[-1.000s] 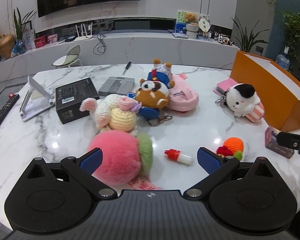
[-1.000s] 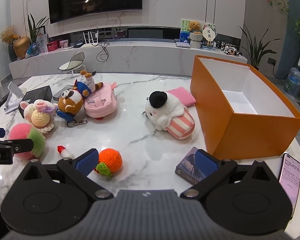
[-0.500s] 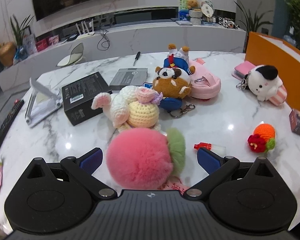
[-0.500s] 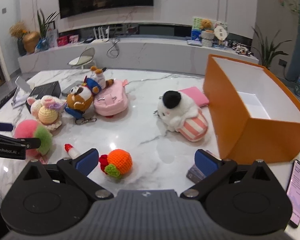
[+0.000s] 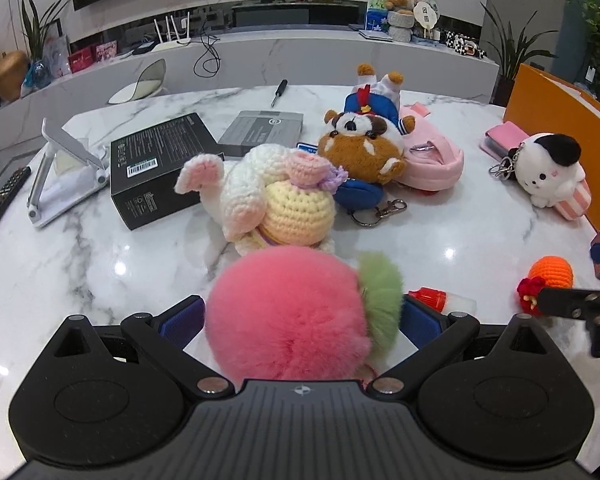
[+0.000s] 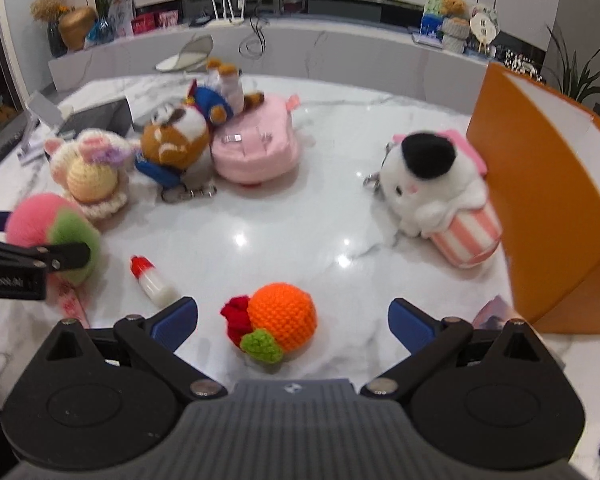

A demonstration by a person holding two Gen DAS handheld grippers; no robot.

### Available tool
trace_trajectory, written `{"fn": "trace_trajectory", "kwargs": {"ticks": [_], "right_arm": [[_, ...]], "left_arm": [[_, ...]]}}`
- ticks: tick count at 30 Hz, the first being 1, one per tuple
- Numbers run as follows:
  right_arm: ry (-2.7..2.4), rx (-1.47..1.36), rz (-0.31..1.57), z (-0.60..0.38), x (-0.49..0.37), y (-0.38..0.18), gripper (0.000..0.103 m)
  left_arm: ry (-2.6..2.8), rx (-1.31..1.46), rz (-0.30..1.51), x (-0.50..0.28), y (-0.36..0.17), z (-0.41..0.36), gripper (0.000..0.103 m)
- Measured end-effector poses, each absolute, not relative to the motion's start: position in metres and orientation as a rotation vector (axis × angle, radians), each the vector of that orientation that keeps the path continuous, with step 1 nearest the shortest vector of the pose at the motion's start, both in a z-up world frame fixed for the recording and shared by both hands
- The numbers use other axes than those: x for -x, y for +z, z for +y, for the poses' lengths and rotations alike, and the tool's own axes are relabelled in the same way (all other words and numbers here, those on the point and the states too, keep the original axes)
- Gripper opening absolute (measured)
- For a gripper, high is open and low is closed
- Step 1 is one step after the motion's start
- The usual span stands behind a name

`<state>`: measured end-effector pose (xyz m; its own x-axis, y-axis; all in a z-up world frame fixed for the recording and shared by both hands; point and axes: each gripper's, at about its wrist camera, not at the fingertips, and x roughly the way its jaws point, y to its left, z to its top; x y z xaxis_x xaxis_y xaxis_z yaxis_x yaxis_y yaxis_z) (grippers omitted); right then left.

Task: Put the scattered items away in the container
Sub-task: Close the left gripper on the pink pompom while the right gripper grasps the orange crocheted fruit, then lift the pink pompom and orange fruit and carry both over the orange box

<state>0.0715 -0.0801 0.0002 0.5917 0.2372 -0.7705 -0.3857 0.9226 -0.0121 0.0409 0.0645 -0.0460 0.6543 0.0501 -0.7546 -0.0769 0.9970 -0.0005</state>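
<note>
A fluffy pink peach toy (image 5: 288,316) with a green leaf lies on the marble table (image 5: 100,280), between the fingers of my open left gripper (image 5: 300,320); the blue pads (image 5: 182,320) stand close to its sides. In the right wrist view an orange crochet fruit (image 6: 282,318) sits between the fingers of my open right gripper (image 6: 293,324), with a gap on each side. The orange box (image 6: 540,200) stands at the right, its inside hidden from here. The left gripper's finger (image 6: 40,256) shows beside the peach (image 6: 40,220).
Scattered on the table are a crochet bunny (image 5: 276,200), a bear plush (image 5: 360,148), a pink pouch (image 5: 432,160), a white plush in a striped cup (image 6: 432,184) and a red-capped bottle (image 6: 152,280). A black box (image 5: 160,168), a grey box (image 5: 260,132) and a stand (image 5: 60,168) lie at the left.
My left gripper has moved forward so the pink peach now lies between its fingers. My right gripper has shifted left and closer, bringing the orange crochet fruit between its fingers.
</note>
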Motion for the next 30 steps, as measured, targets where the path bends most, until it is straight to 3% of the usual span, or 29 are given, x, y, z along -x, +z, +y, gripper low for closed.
{"fn": "trace_trajectory", "kwargs": {"ticks": [18,25,26,27,28,30], "right_arm": [[0.349,0.185,0.913,-0.073,-0.082,-0.017,0.057],[0.347,0.177,0.910,-0.077,-0.081,-0.016,0.056],[0.348,0.176,0.909,-0.077,-0.080,-0.016,0.056],[0.350,0.176,0.907,-0.077,-0.079,-0.016,0.056],[0.351,0.177,0.906,-0.077,-0.079,-0.015,0.056],[0.354,0.173,0.902,-0.078,-0.078,-0.014,0.056]], "left_arm": [[0.107,-0.032,0.899,-0.048,-0.059,0.067,0.103],[0.113,-0.051,0.907,-0.046,-0.059,0.065,0.103],[0.112,-0.047,0.901,-0.045,-0.058,0.066,0.097],[0.110,-0.042,0.896,-0.043,-0.058,0.068,0.077],[0.115,-0.026,0.899,-0.043,-0.057,0.070,0.069],[0.123,0.004,0.900,-0.041,-0.057,0.076,0.067]]}}
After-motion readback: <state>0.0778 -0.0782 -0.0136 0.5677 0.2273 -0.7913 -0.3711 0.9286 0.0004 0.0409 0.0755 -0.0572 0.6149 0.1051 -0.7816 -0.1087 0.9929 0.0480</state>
